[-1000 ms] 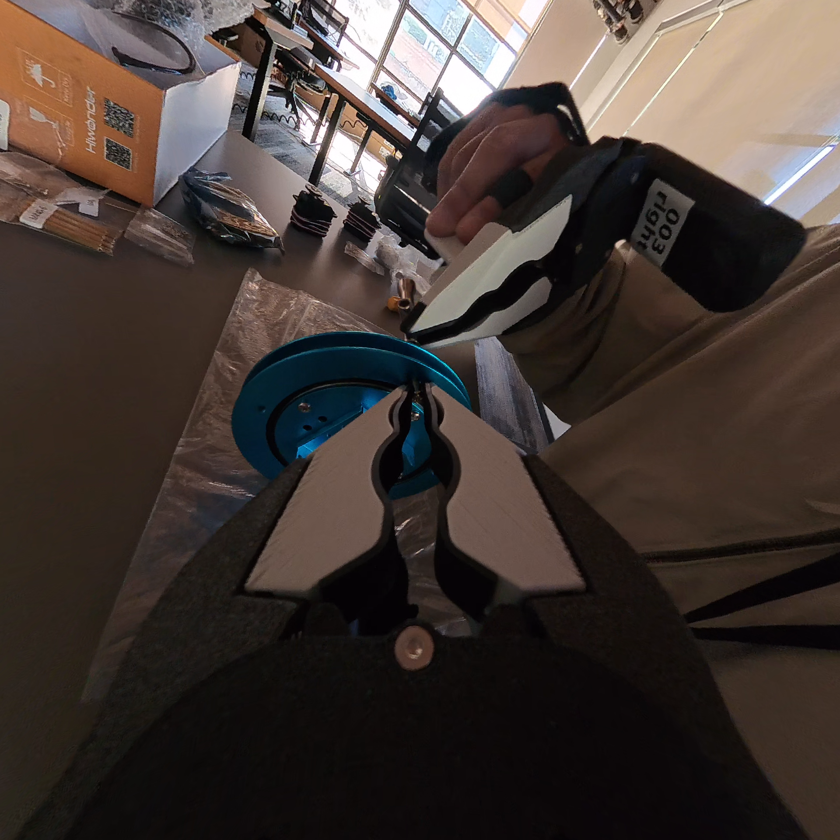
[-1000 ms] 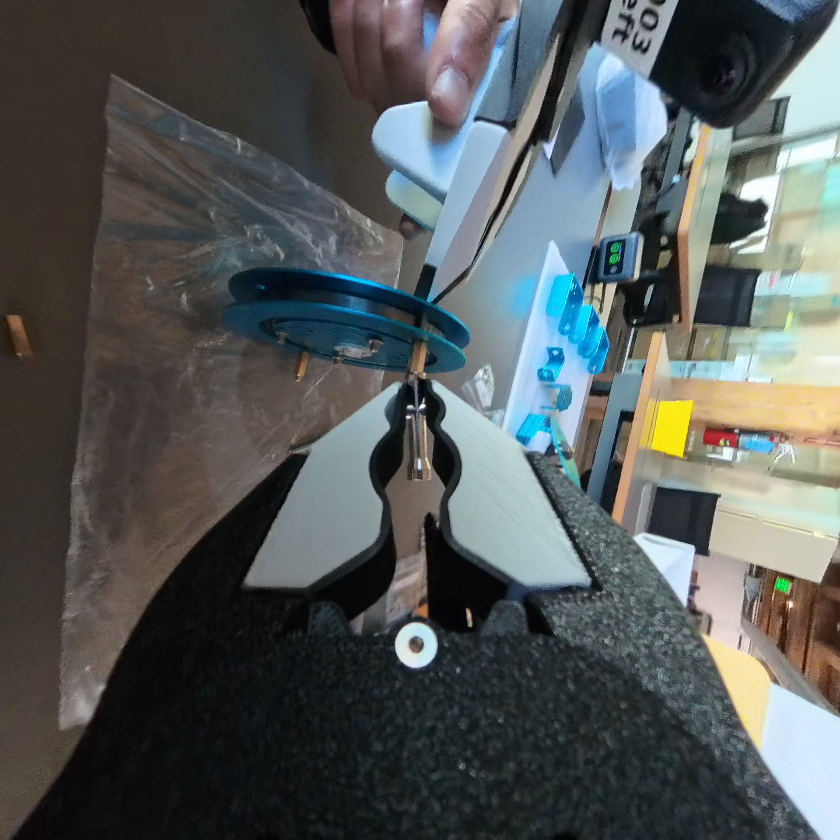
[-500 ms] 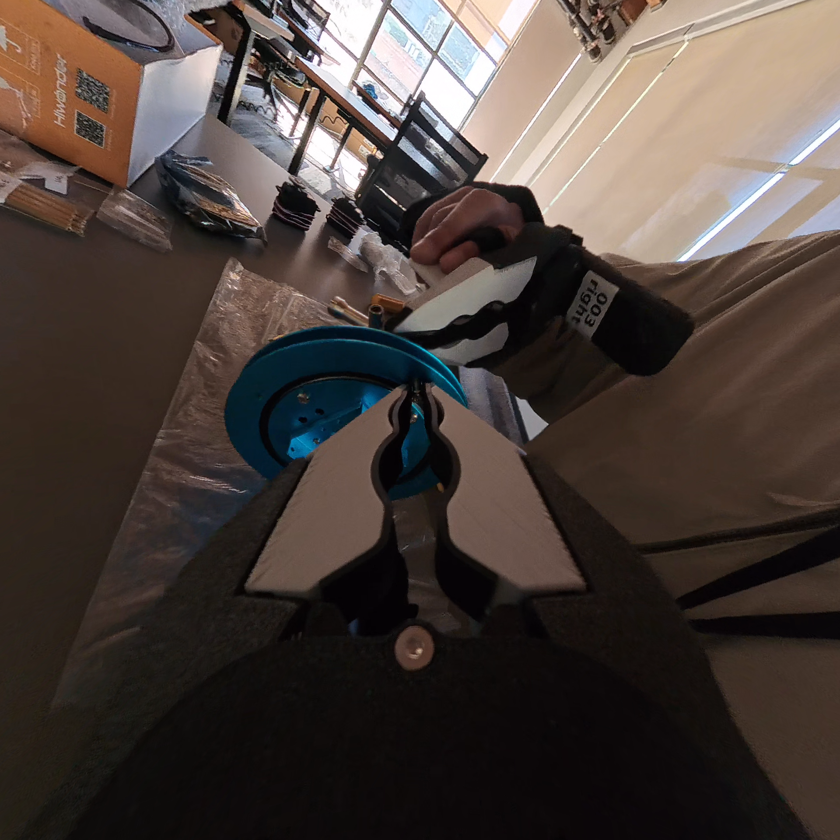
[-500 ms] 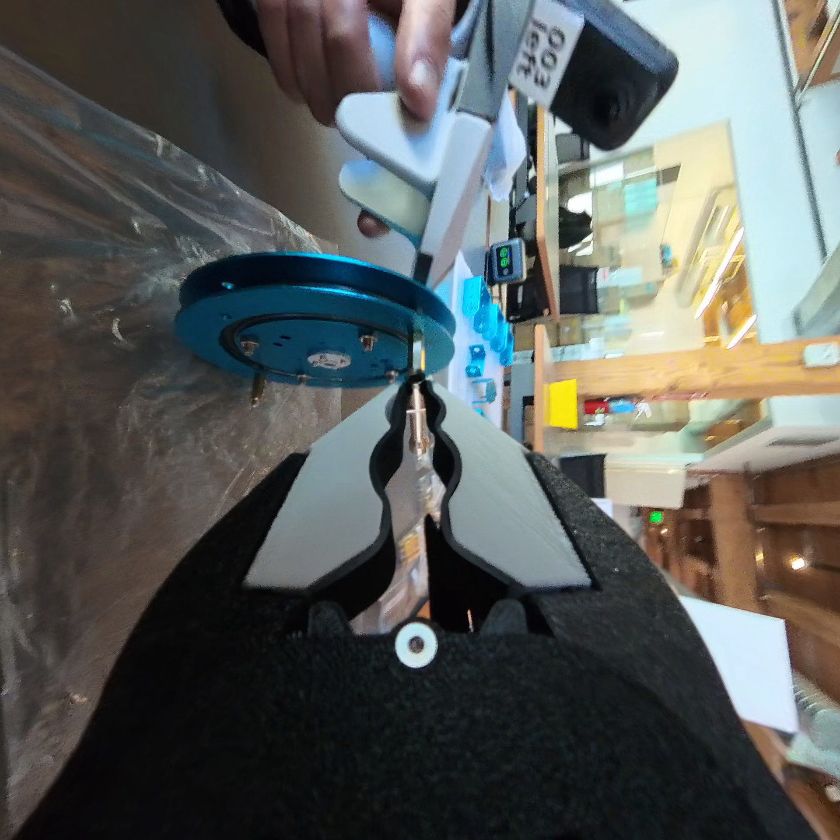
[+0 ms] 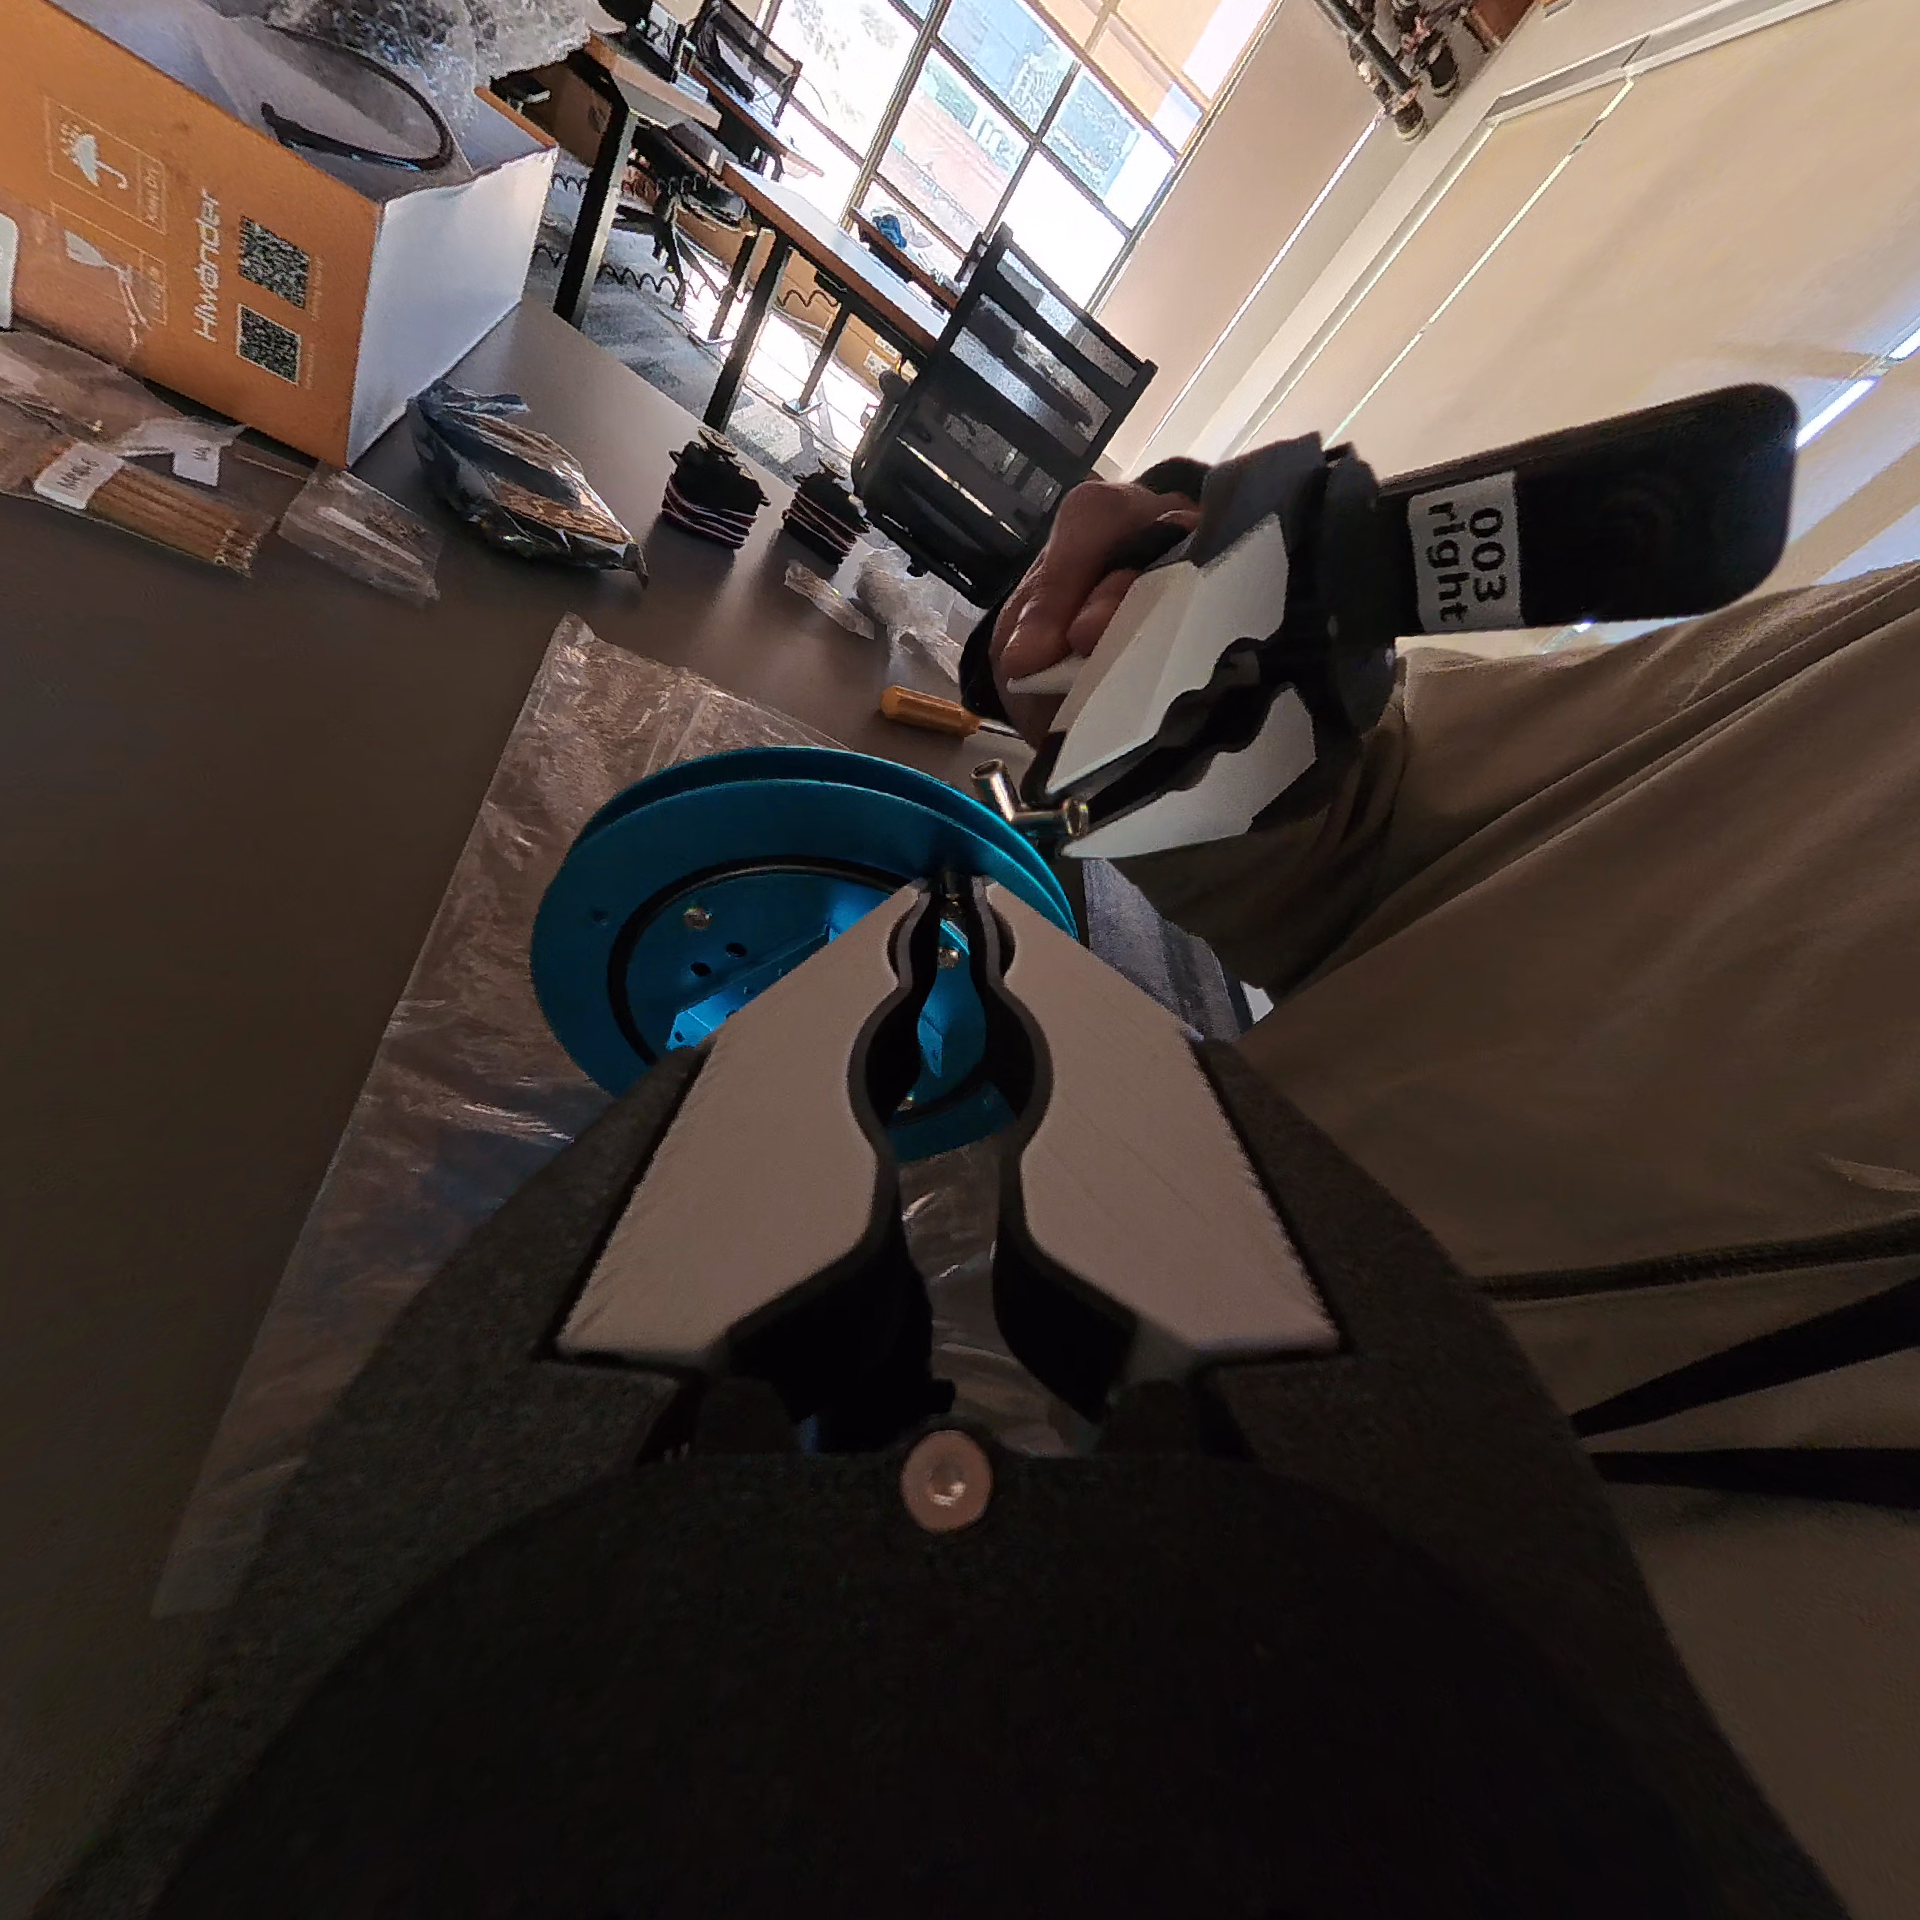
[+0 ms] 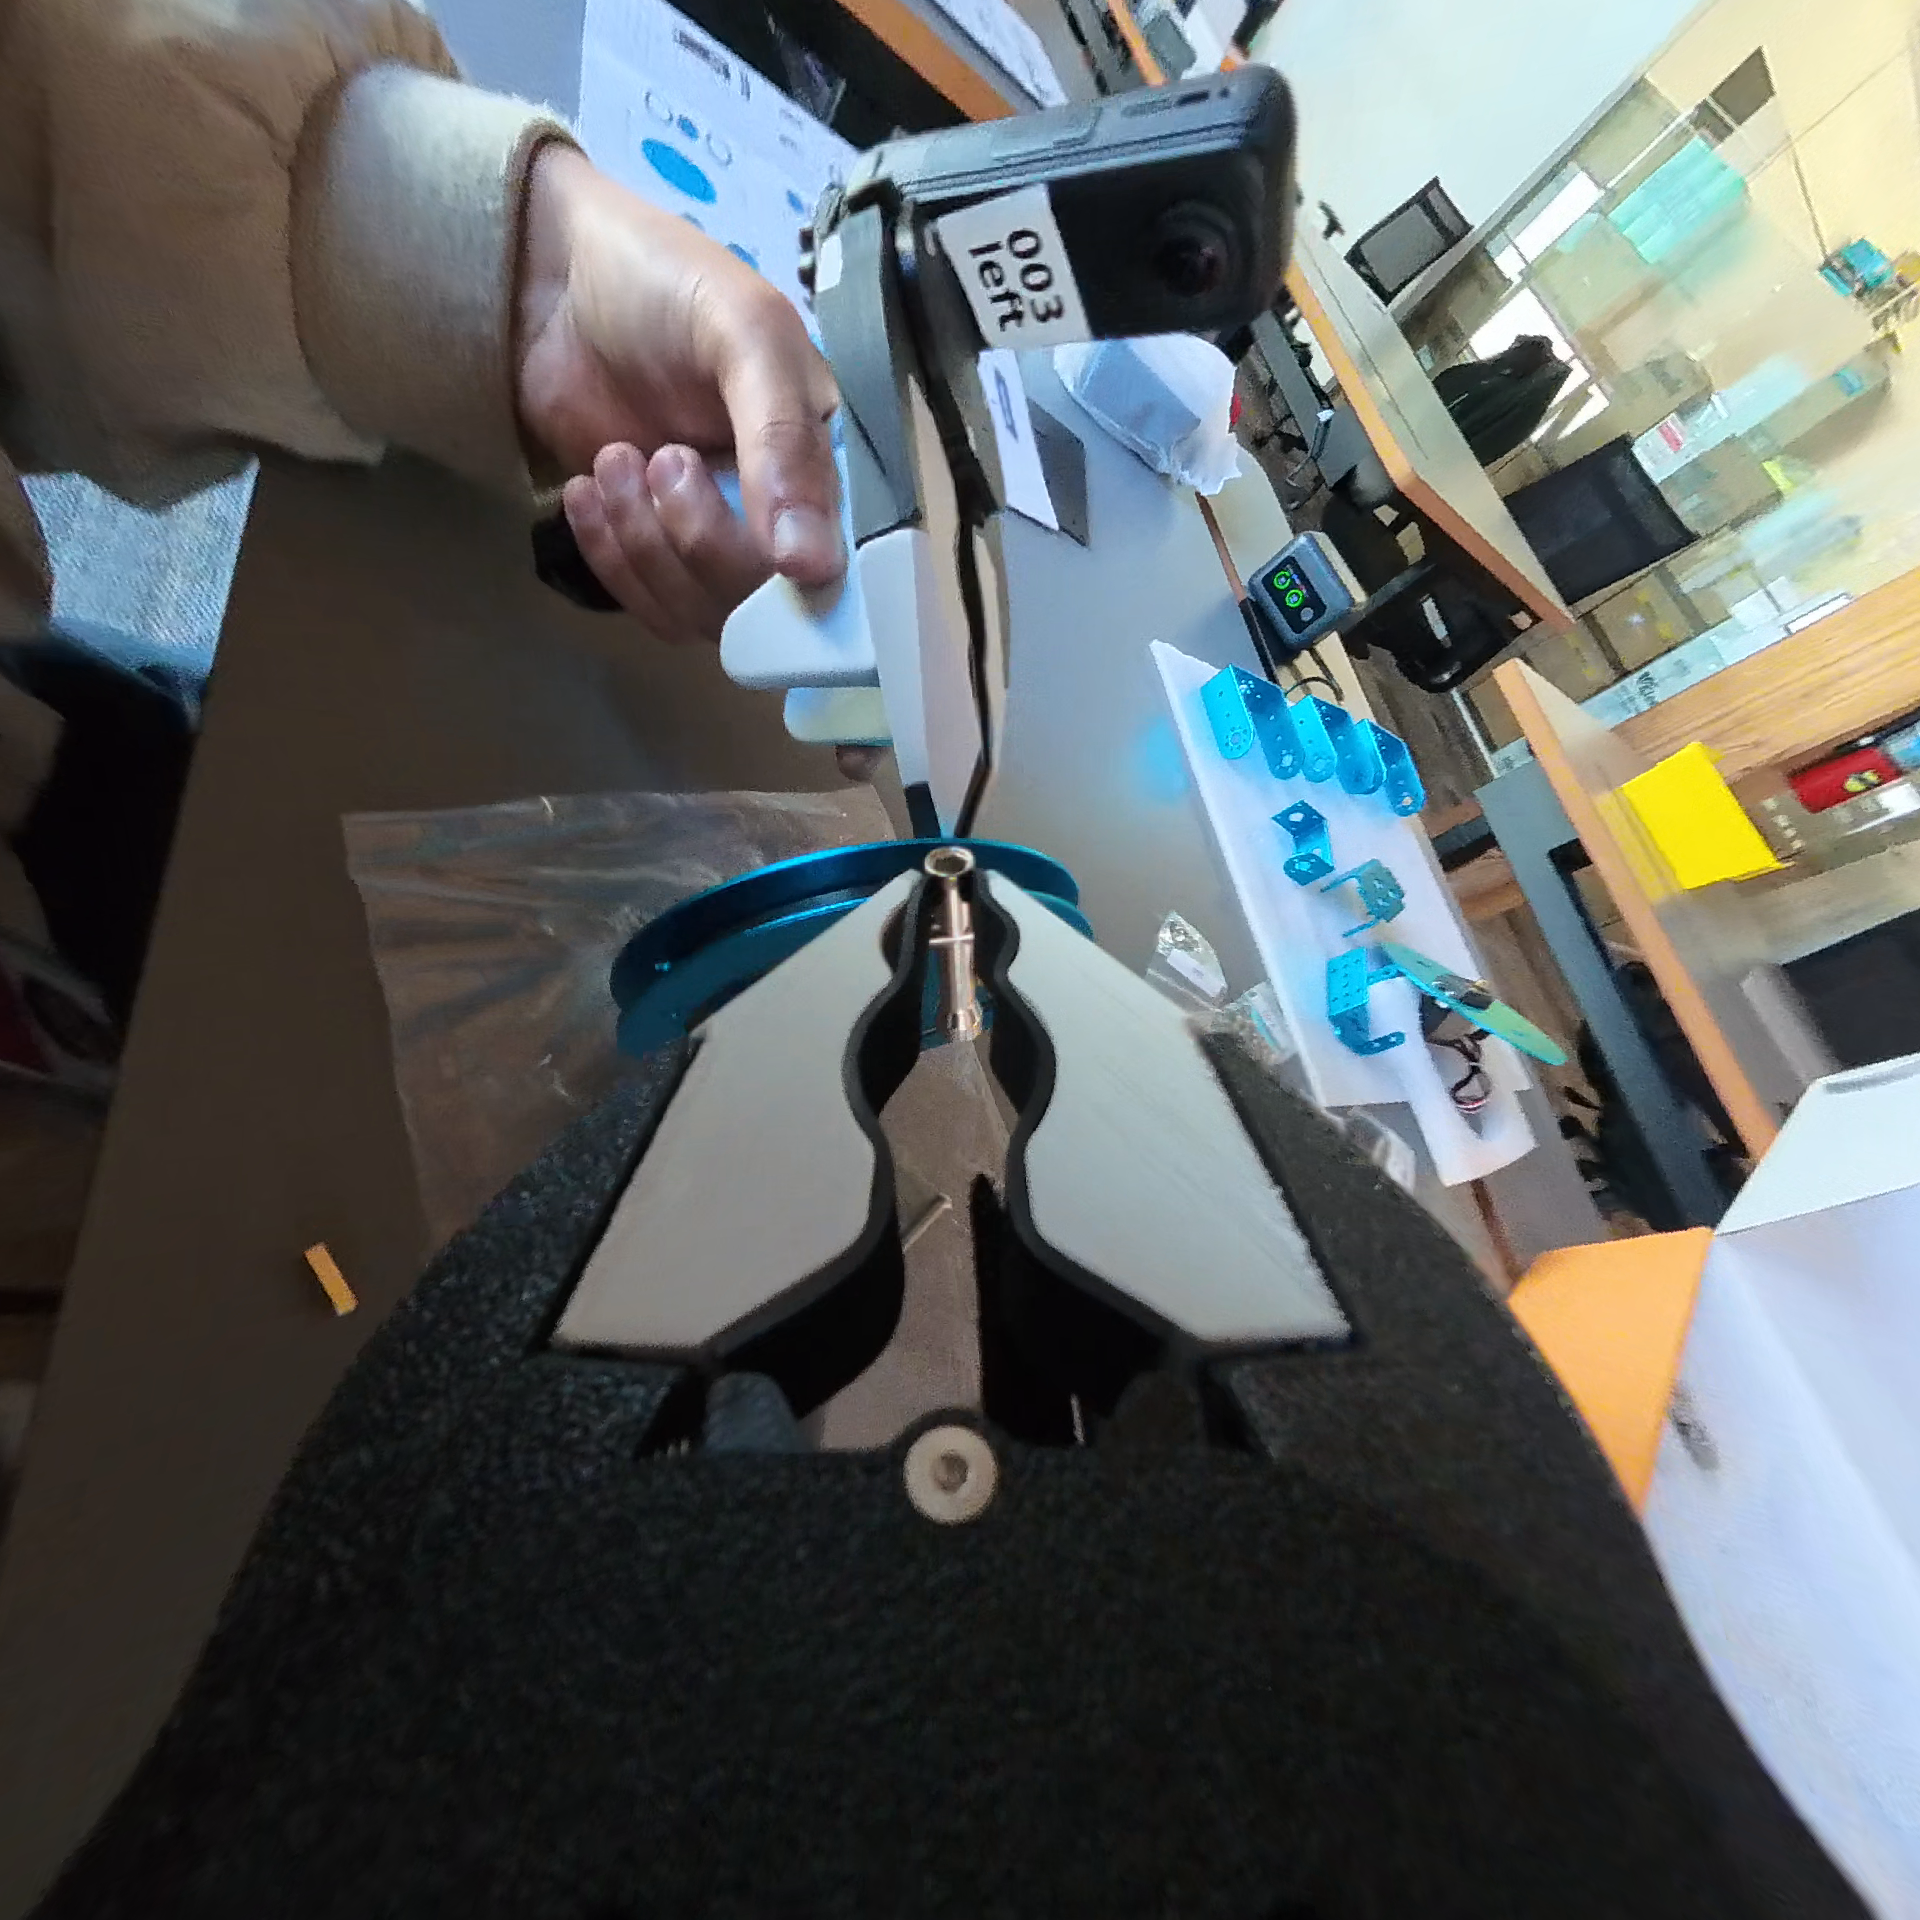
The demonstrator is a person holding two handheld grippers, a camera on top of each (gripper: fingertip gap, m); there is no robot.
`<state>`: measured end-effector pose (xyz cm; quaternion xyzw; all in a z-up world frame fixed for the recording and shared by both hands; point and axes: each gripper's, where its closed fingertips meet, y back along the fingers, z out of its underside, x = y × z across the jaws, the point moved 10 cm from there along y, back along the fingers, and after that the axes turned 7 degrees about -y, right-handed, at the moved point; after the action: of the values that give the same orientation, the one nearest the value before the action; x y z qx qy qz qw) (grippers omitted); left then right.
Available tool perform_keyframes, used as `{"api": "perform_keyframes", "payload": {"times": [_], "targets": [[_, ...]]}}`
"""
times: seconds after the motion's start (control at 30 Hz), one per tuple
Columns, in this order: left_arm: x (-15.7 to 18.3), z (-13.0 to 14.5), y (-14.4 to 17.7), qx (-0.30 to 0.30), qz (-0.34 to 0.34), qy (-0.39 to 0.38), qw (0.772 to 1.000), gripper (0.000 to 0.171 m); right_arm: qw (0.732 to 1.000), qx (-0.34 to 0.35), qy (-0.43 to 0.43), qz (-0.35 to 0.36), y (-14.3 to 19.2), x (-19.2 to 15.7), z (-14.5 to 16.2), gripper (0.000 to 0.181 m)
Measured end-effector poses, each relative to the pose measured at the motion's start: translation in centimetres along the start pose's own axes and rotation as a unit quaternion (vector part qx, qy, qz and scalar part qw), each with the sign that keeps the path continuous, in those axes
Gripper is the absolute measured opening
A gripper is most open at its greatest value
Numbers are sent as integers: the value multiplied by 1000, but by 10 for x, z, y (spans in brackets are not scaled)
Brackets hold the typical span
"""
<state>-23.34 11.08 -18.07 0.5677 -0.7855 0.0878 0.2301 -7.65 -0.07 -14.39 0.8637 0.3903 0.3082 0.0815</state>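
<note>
A blue metal double-disc assembly (image 5: 727, 914) rests on edge on a clear plastic bag (image 5: 623, 727) on the dark table. My left gripper (image 5: 951, 894) is shut on the disc's upper rim and holds it tilted. My right gripper (image 6: 948, 883) is shut on a small silver cross-shaped socket wrench (image 6: 951, 935). The wrench's open end points forward, just above the disc's rim (image 6: 727, 935). In the left wrist view the right gripper (image 5: 1060, 821) and the wrench (image 5: 1003, 800) hover beside the rim's top right. The left gripper's fingers (image 6: 935, 727) come down onto the disc from above.
An orange and white cardboard box (image 5: 208, 260), bags of parts (image 5: 520, 488), black servos (image 5: 717, 488) and a yellow-handled screwdriver (image 5: 925, 707) lie at the far side. A white tray with blue brackets (image 6: 1330, 831) stands beyond the disc. A brass standoff (image 6: 330, 1278) lies on the table. My left and right fingertips are right by each other.
My right gripper has swung round and drawn the wrench off the brass post on the disc. It now sits by the rim's top. The left gripper still holds the disc.
</note>
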Motion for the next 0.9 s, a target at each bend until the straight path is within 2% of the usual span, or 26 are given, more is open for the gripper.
{"api": "perform_keyframes", "payload": {"times": [0.2,0.47,0.6,0.67,0.73,0.8,0.83,0.87,0.9], "targets": [[-1,1,-1,1,16,15,1000,3,988,58,-128,-63,-2,10,14,6],[-2,1,-2,3,19,18,1000,3,979,103,-155,-86,-3,12,24,7],[-1,1,-2,2,13,10,1000,3,977,92,-164,-98,-2,16,21,6],[-1,0,-1,1,9,5,1000,3,988,42,-110,-99,3,20,17,6],[-2,0,1,3,3,6,1000,3,984,-76,-77,-140,9,25,20,7],[-2,0,3,2,1,3,1000,3,955,-226,-64,-181,15,25,37,6],[-1,0,2,1,0,0,1000,3,927,-300,-76,-211,16,22,50,6],[0,0,2,-1,0,-4,1000,3,907,-353,-73,-218,14,19,65,7],[1,0,1,-4,1,-7,1000,3,895,-374,-71,-232,10,14,77,7]]}}
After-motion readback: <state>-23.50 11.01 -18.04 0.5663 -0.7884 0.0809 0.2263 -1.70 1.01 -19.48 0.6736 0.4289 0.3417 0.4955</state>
